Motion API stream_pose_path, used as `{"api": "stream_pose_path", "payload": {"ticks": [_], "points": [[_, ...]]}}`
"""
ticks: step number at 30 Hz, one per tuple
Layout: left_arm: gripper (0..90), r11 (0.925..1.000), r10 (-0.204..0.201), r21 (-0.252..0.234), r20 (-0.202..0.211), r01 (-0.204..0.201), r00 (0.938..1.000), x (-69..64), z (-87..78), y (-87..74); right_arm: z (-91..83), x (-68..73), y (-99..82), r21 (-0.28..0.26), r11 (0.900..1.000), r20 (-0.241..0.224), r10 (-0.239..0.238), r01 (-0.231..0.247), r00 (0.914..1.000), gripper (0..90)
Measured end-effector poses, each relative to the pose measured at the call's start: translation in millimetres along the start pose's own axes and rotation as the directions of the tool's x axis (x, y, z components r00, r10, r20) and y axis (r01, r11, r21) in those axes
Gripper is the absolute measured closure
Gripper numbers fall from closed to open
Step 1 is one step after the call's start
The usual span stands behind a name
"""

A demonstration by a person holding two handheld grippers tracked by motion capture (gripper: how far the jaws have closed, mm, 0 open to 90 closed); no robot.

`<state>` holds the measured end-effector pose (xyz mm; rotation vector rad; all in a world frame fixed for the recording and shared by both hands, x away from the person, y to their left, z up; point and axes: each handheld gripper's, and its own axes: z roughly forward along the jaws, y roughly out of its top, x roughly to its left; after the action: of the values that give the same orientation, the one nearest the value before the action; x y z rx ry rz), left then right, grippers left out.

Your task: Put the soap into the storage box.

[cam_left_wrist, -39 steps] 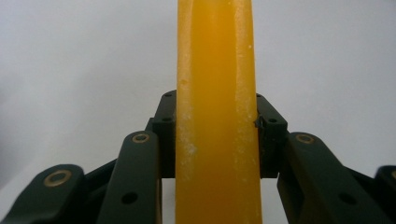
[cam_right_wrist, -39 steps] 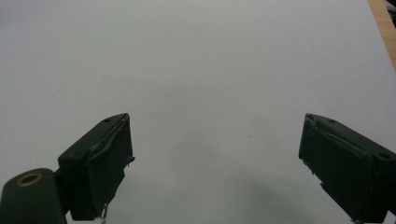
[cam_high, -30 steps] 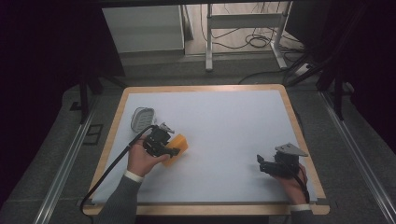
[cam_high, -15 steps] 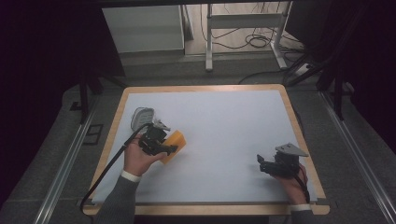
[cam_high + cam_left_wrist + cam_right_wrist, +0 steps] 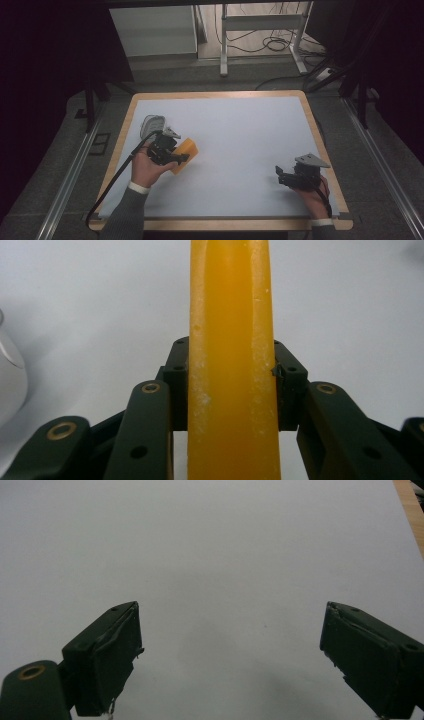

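Table [image 5: 240, 125]: a pale grey-white sheet in a light wooden frame, seen from above; the person's forearms come in from its near edge.
Right gripper [image 5: 286, 176]: sits low at the near right part of the table with a grey three-cornered plate on top. In the right gripper view [image 5: 230, 655] its two black jaws stand wide apart over bare sheet, with nothing between them.
Left gripper [image 5: 179, 158]: in the left hand at the near left part of the table, a black cable trailing back toward the person. Its jaws are clamped on both flat sides of the yellow block.
Yellow block [image 5: 184, 152]: an orange-yellow slab, gripped by the left gripper and pointing away from the hand toward the table's middle. In the left gripper view [image 5: 231, 370] it rises edge-on between the jaws, its edges dusted whitish. Whether it rests on the sheet or is lifted clear I cannot tell.
White object [image 5: 151, 124]: a small rounded pale thing just behind the left gripper, near the left edge; too small to identify.
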<state>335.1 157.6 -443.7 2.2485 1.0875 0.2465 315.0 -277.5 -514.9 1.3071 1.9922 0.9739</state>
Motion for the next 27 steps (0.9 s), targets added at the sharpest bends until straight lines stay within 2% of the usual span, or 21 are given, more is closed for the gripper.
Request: {"api": "stream_pose_path", "payload": {"ticks": [27], "points": [[60.9,0.9994,-0.026,-0.021,-0.02,0.026,0.9995,13.7,-12.1,1.4,0.7,0.2,-0.4,0.001,1.0,0.002,-0.002,0.002,1.0,9.6]]}}
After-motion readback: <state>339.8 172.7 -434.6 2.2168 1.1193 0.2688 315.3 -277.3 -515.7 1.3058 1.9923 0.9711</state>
